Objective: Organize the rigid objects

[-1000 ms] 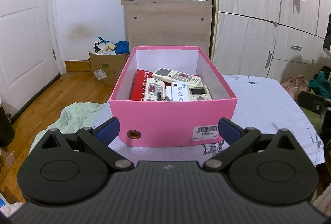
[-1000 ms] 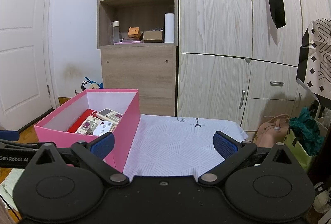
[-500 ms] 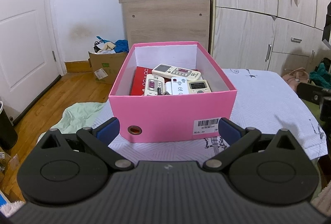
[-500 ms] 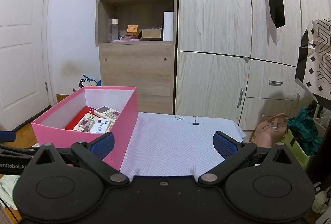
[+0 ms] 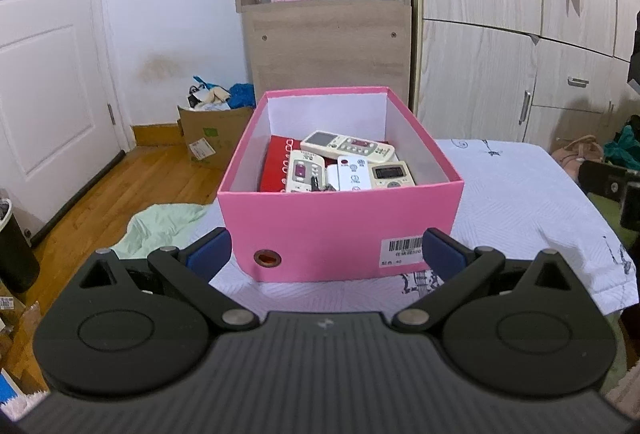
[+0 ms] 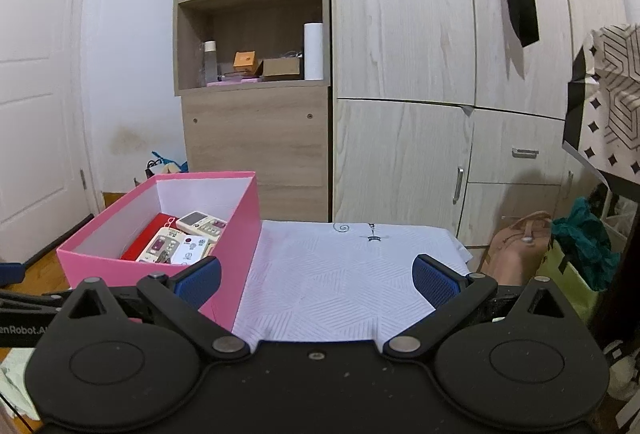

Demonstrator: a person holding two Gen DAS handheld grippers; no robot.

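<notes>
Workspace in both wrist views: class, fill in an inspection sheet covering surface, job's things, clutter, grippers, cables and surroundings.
Surface: table under a white patterned cloth, bare to the right of the box.
Job's things: open pink box on the cloth, holding several remote controls lying on a red notebook.
Clutter: nothing seen on the cloth beside the box.
Grippers: left gripper open, facing the box front, holding nothing; right gripper open over bare cloth, holding nothing.
Cables: nothing seen.
Surroundings: shelf unit with small items, wardrobe, white door, cardboard box on the wooden floor, green fabric low on the left.
</notes>
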